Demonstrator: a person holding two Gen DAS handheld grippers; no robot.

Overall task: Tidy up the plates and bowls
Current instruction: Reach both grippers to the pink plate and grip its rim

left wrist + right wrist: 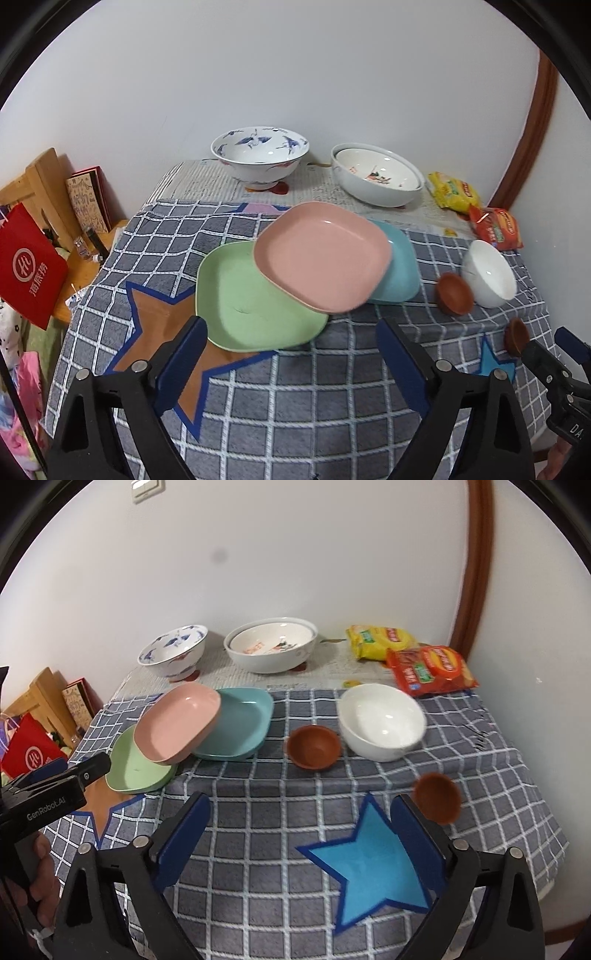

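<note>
**Risk note: leaning plates ahead of empty grippers**

Left gripper [291, 354] stands wide apart, holding nothing; the green plate [243, 310] lies just ahead of its fingertips. The pink plate [321, 254] leans tilted across green plate and blue plate [400, 269]. Pulling the green one first would likely tip or slide the pink one. Right gripper [301, 830], likewise spread and empty, has a small brown bowl [437, 797] beside its right finger; a careless advance could knock it over the table edge.
</note>
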